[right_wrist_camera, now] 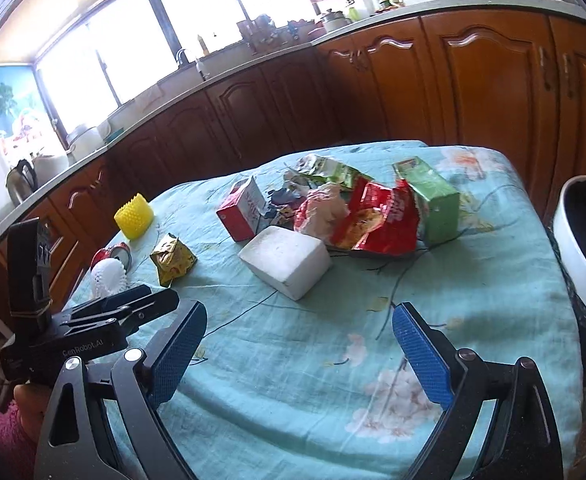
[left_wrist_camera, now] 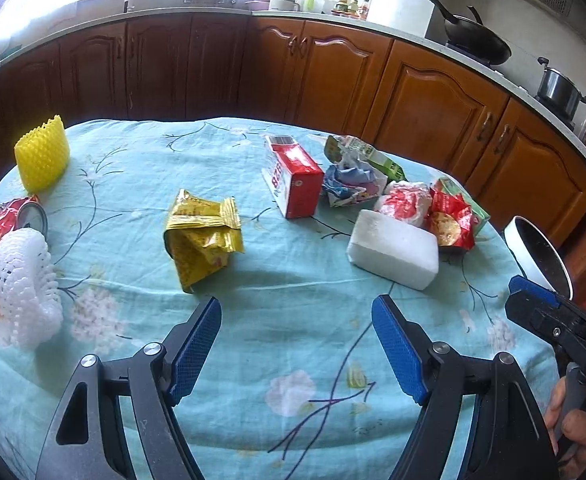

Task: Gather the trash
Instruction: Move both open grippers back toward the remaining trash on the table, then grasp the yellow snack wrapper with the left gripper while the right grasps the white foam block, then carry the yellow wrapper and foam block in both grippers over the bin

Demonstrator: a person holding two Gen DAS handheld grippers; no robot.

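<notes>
White foam block point(left_wrist_camera: 393, 249) lies mid-right in my left view, on the surface point(left_wrist_camera: 293, 320) just ahead of my left claw point(left_wrist_camera: 297, 344), whose jaws stand apart and empty. I judge it light, stiff, crumbly: pinch its short sides gently. My right claw point(right_wrist_camera: 299, 348) gapes too, holding nothing.

We hold our left gripper point(left_wrist_camera: 297, 344) low, jaws spread wide; our right gripper point(right_wrist_camera: 299, 354) likewise gapes, level beside it.
</notes>
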